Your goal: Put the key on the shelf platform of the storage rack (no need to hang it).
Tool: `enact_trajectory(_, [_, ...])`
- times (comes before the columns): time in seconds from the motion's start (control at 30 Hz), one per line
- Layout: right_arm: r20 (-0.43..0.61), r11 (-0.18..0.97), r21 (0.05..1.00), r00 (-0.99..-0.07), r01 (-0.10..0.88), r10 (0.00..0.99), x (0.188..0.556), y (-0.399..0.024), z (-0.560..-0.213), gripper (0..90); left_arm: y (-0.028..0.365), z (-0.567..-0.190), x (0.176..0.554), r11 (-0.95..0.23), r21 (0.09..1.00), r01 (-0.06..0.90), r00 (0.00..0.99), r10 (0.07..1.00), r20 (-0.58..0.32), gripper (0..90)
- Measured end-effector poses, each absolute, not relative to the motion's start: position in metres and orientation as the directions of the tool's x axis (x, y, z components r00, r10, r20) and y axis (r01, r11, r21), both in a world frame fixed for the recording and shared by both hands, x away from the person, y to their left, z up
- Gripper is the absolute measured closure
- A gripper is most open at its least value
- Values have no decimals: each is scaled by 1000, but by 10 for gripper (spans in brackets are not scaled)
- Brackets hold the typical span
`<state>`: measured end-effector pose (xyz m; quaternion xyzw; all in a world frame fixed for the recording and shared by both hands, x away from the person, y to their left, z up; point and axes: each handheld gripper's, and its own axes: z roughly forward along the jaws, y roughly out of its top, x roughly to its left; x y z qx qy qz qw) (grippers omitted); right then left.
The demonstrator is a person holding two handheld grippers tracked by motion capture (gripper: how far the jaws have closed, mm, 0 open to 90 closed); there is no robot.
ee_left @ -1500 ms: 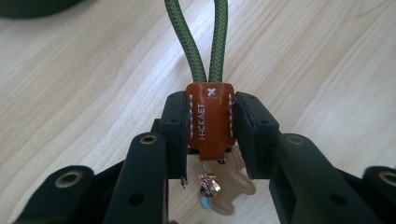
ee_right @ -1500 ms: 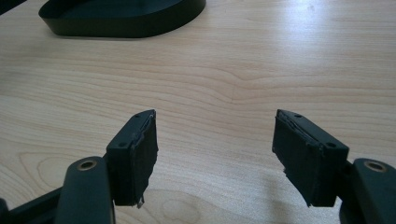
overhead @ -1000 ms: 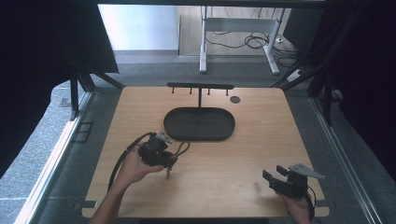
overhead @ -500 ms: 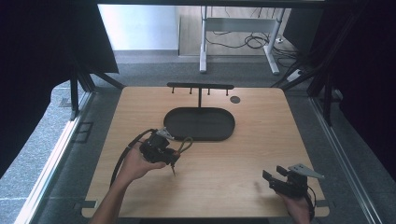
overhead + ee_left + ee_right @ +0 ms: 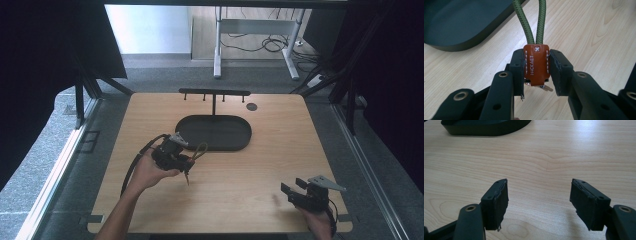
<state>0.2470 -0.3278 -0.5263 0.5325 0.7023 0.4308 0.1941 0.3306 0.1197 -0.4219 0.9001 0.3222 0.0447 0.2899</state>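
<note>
Where the left gripper [image 5: 186, 162] hangs over the left half of the tabletop [image 5: 250, 200], its jaws are clamped on the brown leather tab [image 5: 536, 63] of a key fob, one pad on each long side. From the tab a green cord loop [image 5: 532, 22] runs straight on past the jaw tips, so the fob's long axis lies in line with the jaws and points toward the dark oval tray [image 5: 215, 132] just beyond. A bit of metal [image 5: 544, 87], probably a key, hangs from the tab's near end, below the pads. At the tabletop's far edge, behind the tray, stands a black rack with pegs [image 5: 214, 93]; the loop end leads that way, which suits hooking it on a peg. Near the front right corner the right gripper [image 5: 292, 190] rests low with its jaws wide apart and nothing between them, well away from the fob; the left hand is plainly the nearer.
</note>
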Motion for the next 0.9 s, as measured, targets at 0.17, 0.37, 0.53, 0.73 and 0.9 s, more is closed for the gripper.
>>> enact_trajectory(0.17, [183,68,810,-360,582,915,247,-327,-526,313,118,-415,335,-619,563,548,787,609,-98,667])
enact_trajectory(0.37, [185,63,812,-358,581,915,247,-328,-526,313,118,-416,341,-619,556,554,785,611,-102,668])
enact_trajectory(0.53, [182,68,810,-359,583,915,247,-328,-527,314,117,-416,346,-618,553,559,782,615,-103,667])
enact_trajectory(0.73, [181,71,809,-362,583,915,248,-327,-527,314,115,-413,350,-616,555,559,779,619,-97,667])
enact_trajectory(0.9, [181,71,810,-362,583,915,248,-327,-528,314,113,-411,353,-612,558,561,781,615,-111,667])
